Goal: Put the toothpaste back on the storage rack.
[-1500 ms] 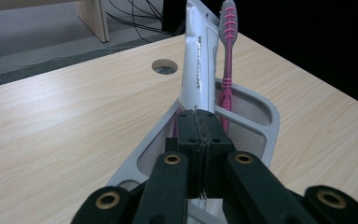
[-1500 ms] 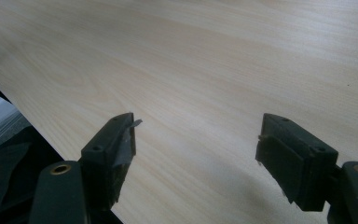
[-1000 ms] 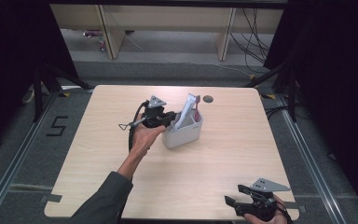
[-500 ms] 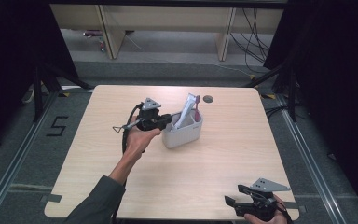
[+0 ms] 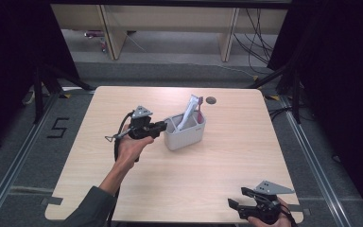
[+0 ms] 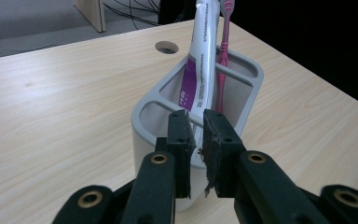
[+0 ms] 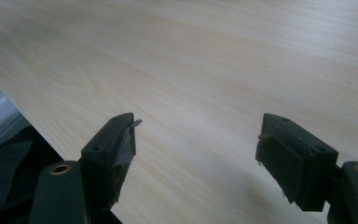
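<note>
Left tongs (image 6: 196, 135) nearly shut, a thin gap between the pads, nothing clamped, held just short of the near rim of the grey caddy (image 6: 168, 100); jaws just eased apart a little; caddy near the middle of the tabletop (image 5: 217, 179), white tube (image 6: 200, 60) and pink toothbrush (image 6: 221, 70) leaning inside; right tongs (image 7: 196, 154) spread wide and empty over the near right corner, well apart from the caddy.

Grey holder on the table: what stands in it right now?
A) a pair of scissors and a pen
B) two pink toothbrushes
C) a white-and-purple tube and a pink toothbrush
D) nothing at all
C: the left gripper view shows a white-and-purple tube leaning in the grey holder with a pink toothbrush upright beside it.
</note>
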`<state>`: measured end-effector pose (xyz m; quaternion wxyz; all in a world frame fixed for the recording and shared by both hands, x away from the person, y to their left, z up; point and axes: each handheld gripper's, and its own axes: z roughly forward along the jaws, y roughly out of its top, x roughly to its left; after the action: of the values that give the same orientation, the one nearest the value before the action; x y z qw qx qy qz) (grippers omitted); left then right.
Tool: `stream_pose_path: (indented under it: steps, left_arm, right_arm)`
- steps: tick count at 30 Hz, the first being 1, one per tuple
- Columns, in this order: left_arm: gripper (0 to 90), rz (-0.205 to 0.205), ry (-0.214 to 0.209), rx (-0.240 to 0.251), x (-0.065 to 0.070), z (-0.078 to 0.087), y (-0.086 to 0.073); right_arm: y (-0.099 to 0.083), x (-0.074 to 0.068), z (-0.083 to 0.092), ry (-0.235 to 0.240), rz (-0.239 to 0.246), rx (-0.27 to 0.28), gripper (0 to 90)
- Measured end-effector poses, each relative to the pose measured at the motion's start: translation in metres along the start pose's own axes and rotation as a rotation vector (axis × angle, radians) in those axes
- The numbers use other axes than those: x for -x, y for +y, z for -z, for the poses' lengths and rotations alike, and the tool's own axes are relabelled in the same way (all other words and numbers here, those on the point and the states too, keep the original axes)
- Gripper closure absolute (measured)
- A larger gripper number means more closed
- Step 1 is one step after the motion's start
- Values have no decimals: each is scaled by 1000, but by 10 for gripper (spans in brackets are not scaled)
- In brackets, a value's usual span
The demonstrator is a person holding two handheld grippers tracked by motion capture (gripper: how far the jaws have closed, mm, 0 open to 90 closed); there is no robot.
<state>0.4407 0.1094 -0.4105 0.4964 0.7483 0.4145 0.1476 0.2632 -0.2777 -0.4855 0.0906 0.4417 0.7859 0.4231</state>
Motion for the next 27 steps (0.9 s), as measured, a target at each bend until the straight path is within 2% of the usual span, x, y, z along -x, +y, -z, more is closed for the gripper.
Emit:
stream_pose_path:
  steps: [3, 8, 9, 10, 11, 15, 16, 17, 18, 19, 22, 23, 24, 25, 26, 27]
  left_arm:
    - [799, -1, -5, 5, -1, 6, -3]
    - [788, -10, -14, -4, -1, 14, -10]
    - [786, -6, -20, -4, 0, 15, -11]
    - [784, -10, -19, -7, 0, 16, -13]
    - [778, -15, -19, -16, 1, 17, -14]
    - [755, -22, -33, -30, 1, 21, -22]
    - [749, -18, -32, -37, 2, 22, -22]
    - [744, -19, -38, -33, 1, 23, -24]
    - [737, -20, -42, -33, 1, 24, -25]
    - [727, -17, -33, -39, 1, 26, -26]
    - [696, -15, -31, -39, 1, 29, -29]
    - [676, -25, -32, -43, 0, 30, -30]
    - [648, -12, -19, -39, 1, 32, -31]
    - [612, 24, -10, -54, 3, 34, -32]
    - [598, 14, -12, -66, 2, 36, -34]
    - [572, -12, -21, -48, 1, 35, -34]
  right_arm:
    - [-1, 0, 0, 5, -9, -6, 280]
    - [-1, 0, 2, -18, 8, -7, 280]
    - [-1, -2, 2, -15, -19, -15, 280]
    - [-1, -2, 2, -15, -19, -15, 280]
    - [-1, 0, 2, -20, 6, -8, 280]
    - [-1, 0, 1, -9, 5, -5, 280]
    - [-1, -2, 1, 5, -29, -13, 280]
    - [-2, -1, 1, 6, -27, -13, 280]
    - [-2, -4, 2, 1, -63, -31, 280]
    - [-1, 1, 1, -9, 3, -6, 280]
    - [-2, 1, 0, -7, -5, -9, 280]
    - [-2, 0, 0, -7, -9, -12, 280]
    - [-1, 0, 0, -10, -6, -6, 280]
    - [-1, -2, -1, -2, -25, -1, 280]
    - [-1, 0, 0, -17, 5, -4, 280]
    - [-1, 0, -1, -20, 12, -2, 280]
